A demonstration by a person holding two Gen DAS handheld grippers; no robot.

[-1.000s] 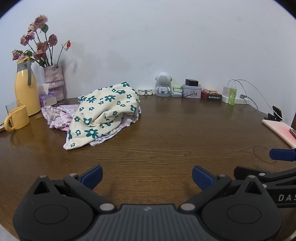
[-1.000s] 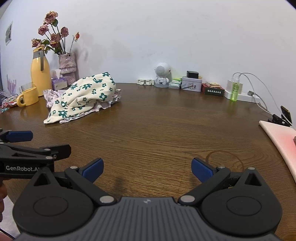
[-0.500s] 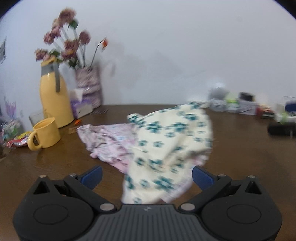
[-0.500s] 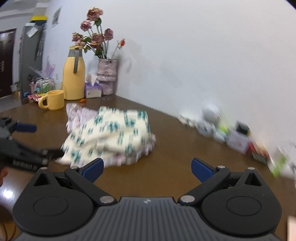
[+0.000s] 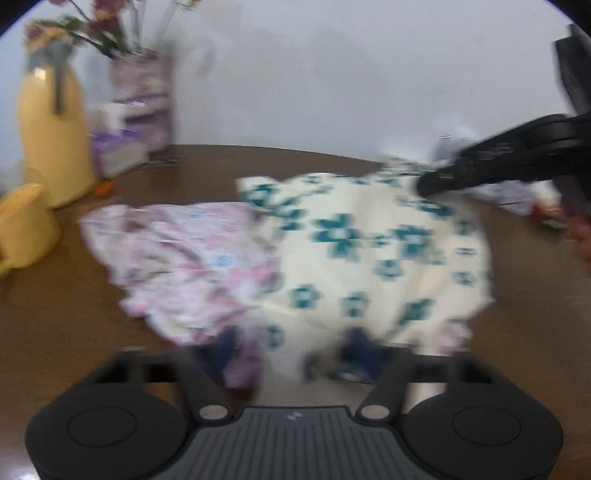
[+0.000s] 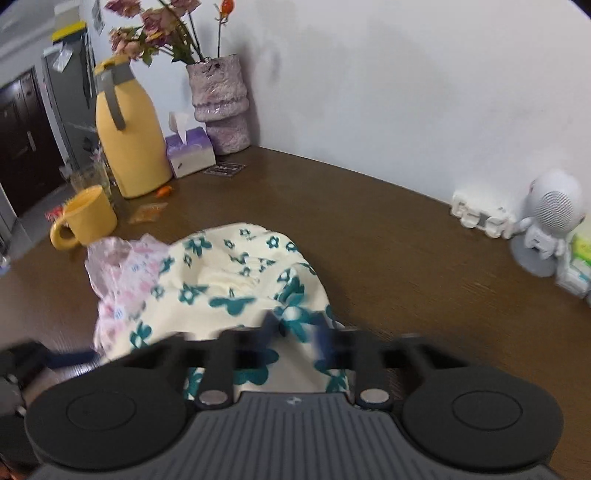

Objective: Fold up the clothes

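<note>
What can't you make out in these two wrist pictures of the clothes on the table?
- Left gripper: left wrist view, motion blur; open or shut on the cream floral garment is unclear.
- Right gripper: right wrist view, blurred fingertips; grip unclear.
- Pink garment: right wrist view, mostly covered by the cream one; its shape is hidden.
- Flowers: left wrist view, cut off by the top edge.

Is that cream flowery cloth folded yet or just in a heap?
Heap. The cream cloth lies bunched and rumpled, partly over a pink garment, with no neat edges.
</note>
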